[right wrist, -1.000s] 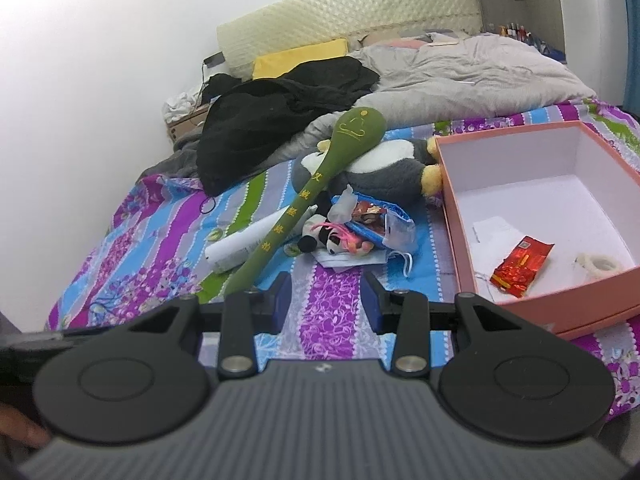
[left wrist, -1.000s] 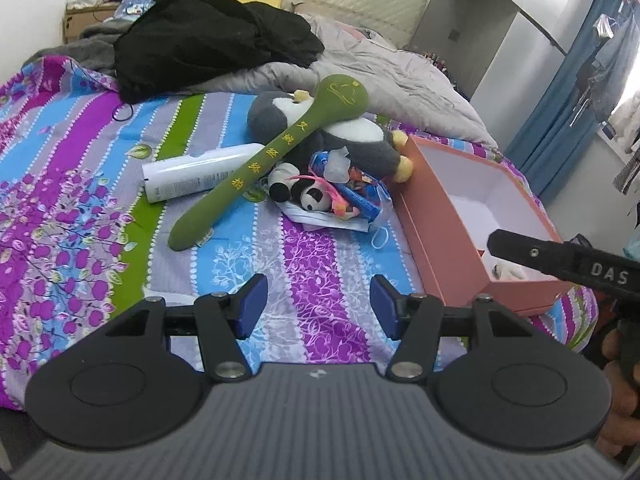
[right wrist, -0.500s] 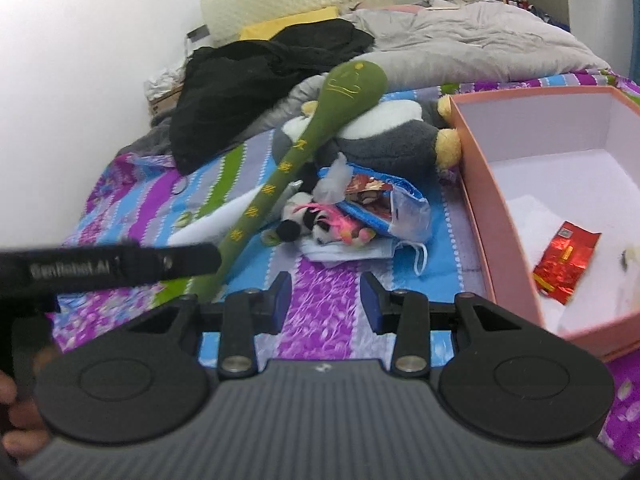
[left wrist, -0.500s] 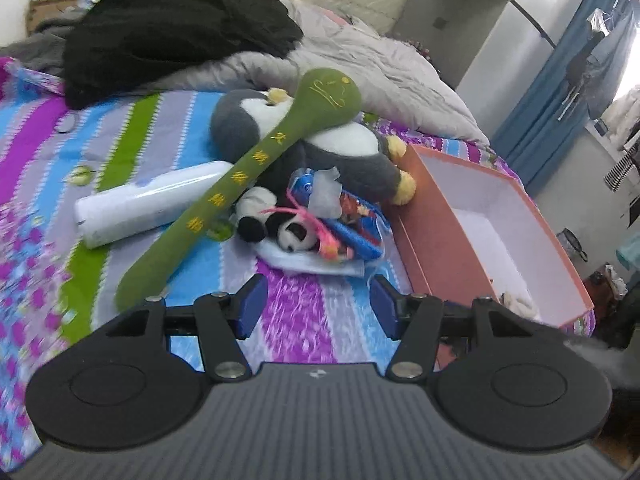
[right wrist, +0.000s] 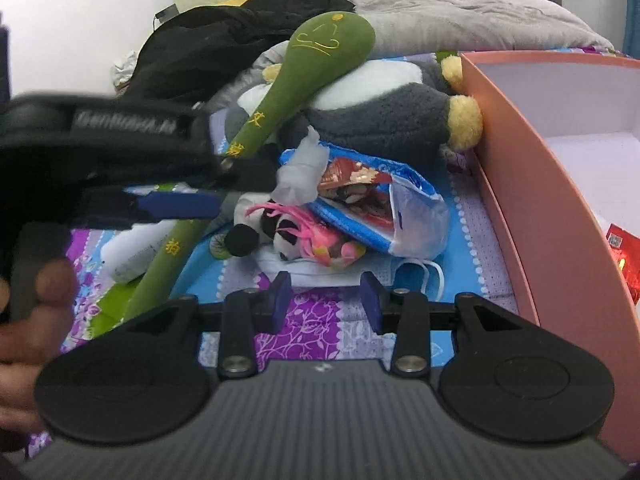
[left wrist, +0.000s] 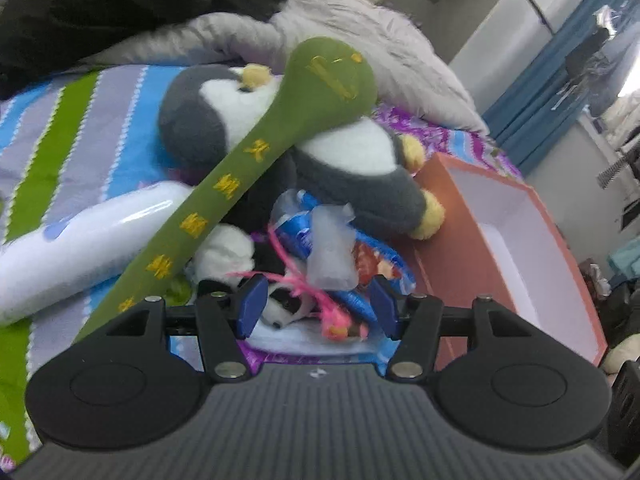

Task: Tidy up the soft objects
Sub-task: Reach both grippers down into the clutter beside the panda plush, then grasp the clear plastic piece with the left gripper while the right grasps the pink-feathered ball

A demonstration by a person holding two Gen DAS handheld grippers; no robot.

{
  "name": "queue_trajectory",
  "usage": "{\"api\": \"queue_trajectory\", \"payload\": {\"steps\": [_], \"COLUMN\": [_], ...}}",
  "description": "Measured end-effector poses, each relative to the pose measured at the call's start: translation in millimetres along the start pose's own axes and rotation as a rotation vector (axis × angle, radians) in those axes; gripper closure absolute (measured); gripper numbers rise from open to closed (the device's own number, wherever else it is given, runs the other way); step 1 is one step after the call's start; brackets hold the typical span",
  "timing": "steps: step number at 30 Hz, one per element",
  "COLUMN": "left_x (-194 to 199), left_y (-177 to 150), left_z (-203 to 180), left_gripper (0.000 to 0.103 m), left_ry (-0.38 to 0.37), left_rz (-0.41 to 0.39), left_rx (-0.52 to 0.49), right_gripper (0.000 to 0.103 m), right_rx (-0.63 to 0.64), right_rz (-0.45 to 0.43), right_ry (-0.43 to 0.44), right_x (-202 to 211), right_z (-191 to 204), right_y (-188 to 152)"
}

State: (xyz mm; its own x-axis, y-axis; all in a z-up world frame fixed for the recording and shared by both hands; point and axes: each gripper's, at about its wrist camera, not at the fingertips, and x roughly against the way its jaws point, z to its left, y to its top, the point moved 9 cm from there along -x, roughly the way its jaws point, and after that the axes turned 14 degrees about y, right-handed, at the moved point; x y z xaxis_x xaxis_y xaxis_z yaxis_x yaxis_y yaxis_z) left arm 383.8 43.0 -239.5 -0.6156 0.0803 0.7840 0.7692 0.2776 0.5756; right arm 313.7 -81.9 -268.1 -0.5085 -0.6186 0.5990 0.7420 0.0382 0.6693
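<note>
A long green plush mallet (left wrist: 248,160) (right wrist: 304,72) leans across a grey and white penguin plush (left wrist: 348,164) (right wrist: 384,108). In front of them lies a small panda plush (left wrist: 288,304) (right wrist: 284,232) with pink strings, beside a blue and white plastic bag (left wrist: 360,256) (right wrist: 400,216) of snack packets. My left gripper (left wrist: 318,308) is open, its blue pads on either side of the panda without pressing it. One left finger (right wrist: 180,203) shows blurred in the right wrist view. My right gripper (right wrist: 325,298) is opening, with only bedsheet between its jaws, just short of a face mask (right wrist: 360,272).
An open pink box (left wrist: 472,264) (right wrist: 520,184) stands right of the pile, with a red packet (right wrist: 620,256) inside. A white tube (left wrist: 88,240) (right wrist: 136,252) lies left, under the mallet. Black clothes (left wrist: 120,8) and a grey quilt (left wrist: 360,40) are heaped behind. A hand (right wrist: 48,292) holds the left gripper.
Both grippers have moved forward and down toward the pile. The left gripper has come over the panda and far into the right wrist view. The right jaws have widened a little.
</note>
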Motion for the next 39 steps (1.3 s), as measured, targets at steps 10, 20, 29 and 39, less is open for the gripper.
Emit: {"api": "queue_trajectory", "payload": {"steps": [10, 20, 29, 39], "left_x": [-21, -31, -36, -3], "left_y": [-1, -4, -3, -15], "left_z": [5, -6, -13, -4], "left_gripper": [0.041, 0.045, 0.076, 0.081], "left_ry": [-0.035, -0.043, -0.065, -0.013], "left_rz": [-0.018, -0.005, -0.015, -0.051], "left_rx": [-0.01, -0.001, 0.009, 0.034], "right_gripper": [0.046, 0.045, 0.082, 0.1], "right_rx": [0.075, 0.035, 0.04, 0.087], "right_rz": [-0.102, -0.105, -0.162, -0.169], "right_ry": [0.043, -0.038, -0.053, -0.013], "right_x": [-6, -27, -24, -7], "right_z": [4, -22, -22, -7], "right_y": [2, -5, 4, 6]}}
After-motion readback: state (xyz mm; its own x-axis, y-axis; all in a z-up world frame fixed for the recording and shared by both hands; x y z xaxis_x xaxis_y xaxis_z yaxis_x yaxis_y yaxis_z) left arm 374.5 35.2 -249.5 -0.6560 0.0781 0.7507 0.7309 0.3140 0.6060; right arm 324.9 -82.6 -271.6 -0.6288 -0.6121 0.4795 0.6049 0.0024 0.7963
